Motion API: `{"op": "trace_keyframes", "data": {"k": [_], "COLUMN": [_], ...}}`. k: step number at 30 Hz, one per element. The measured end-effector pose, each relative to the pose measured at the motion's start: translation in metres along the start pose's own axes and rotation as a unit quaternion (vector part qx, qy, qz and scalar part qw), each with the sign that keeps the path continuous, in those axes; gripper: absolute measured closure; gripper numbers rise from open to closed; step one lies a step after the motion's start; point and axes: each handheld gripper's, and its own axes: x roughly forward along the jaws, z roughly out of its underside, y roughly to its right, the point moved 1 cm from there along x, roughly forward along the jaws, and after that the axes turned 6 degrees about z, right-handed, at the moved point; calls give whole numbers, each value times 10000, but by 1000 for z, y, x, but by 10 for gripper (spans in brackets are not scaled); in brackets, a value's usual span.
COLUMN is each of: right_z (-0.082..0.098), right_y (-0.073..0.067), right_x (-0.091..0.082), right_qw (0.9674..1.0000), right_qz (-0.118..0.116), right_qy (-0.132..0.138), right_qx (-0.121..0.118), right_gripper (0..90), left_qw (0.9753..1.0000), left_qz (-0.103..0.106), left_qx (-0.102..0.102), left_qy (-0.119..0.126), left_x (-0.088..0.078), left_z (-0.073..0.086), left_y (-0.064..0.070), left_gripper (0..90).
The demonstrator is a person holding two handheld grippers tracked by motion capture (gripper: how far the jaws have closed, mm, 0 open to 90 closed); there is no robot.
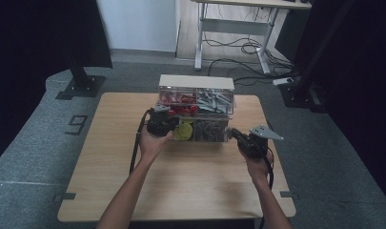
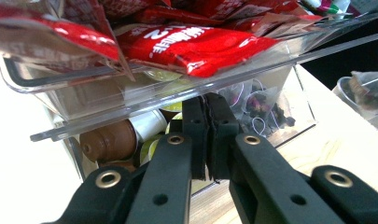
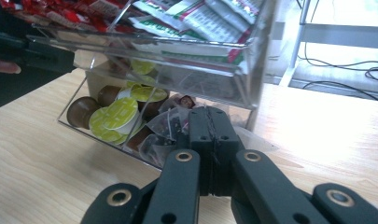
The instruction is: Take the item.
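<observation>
A clear two-tier organiser [image 1: 196,82] stands at the table's far middle. Its upper tier holds red sachets [image 2: 191,44] on the left and white-and-green sachets [image 3: 210,21] on the right. The lower tier holds brown capsules with yellow-green lids [image 3: 119,114] and mesh tea bags [image 2: 261,109]. My left gripper [image 1: 173,125] is shut, its tips [image 2: 206,100] just under the upper tray's front lip. My right gripper [image 1: 231,133] is shut too, its tips [image 3: 210,116] against the lower tier's clear front by the tea bags. Nothing shows between either pair of jaws.
The wooden table [image 1: 181,181] has open room in front of the organiser. A clear container with a tea bag [image 2: 361,95] sits to the right in the left gripper view. Desk legs and cables [image 1: 248,45] lie on the floor beyond.
</observation>
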Motion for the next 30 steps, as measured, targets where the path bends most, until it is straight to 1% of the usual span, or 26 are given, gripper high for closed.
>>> {"op": "trace_keyframes", "data": {"k": [8, 18, 30], "right_z": [3, 5, 6], "right_y": [13, 23, 40], "right_x": [-8, -13, -18], "right_qw": [9999, 9997, 9990], "right_qz": [107, 215, 439], "right_qy": [25, 38, -9], "right_qx": [78, 114, 125], "right_gripper": [893, 894, 893], "left_qw": [10000, 10000, 10000], "left_qz": [0, 1, 3], "left_qx": [-9, 1, 10], "left_qy": [2, -13, -19], "left_x": [1, 2, 2], "left_z": [0, 0, 0], "left_y": [1, 1, 2], "left_gripper": [879, 878, 878]}}
